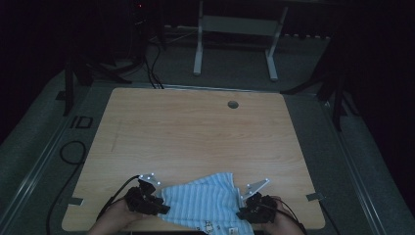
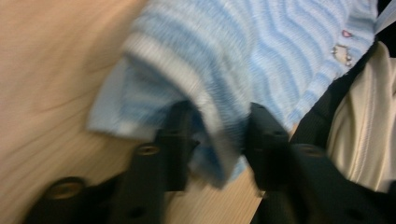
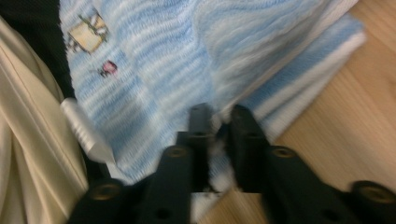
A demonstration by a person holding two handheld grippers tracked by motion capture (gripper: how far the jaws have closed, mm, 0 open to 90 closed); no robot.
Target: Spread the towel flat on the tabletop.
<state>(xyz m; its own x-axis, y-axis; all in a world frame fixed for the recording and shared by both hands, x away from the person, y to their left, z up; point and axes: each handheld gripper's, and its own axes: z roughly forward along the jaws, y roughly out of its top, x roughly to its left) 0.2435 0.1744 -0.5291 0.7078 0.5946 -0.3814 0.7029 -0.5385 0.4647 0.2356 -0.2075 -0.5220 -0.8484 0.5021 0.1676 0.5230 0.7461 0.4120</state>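
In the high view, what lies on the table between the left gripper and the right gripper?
The blue-and-white striped towel spans the whole stretch between the left gripper and the right gripper, seen in the high view. Each gripper is shut on one edge of it.

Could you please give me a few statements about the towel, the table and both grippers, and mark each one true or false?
1. The striped blue towel lies at the near edge of the wooden table. True.
2. The left gripper has towel fabric between its jaws. True.
3. The right gripper hangs open above bare wood. False: its jaws pinch the towel's edge.
4. The towel is plain red. False: it has pale blue and white stripes.
5. A round hole sits near the table's far edge. True.
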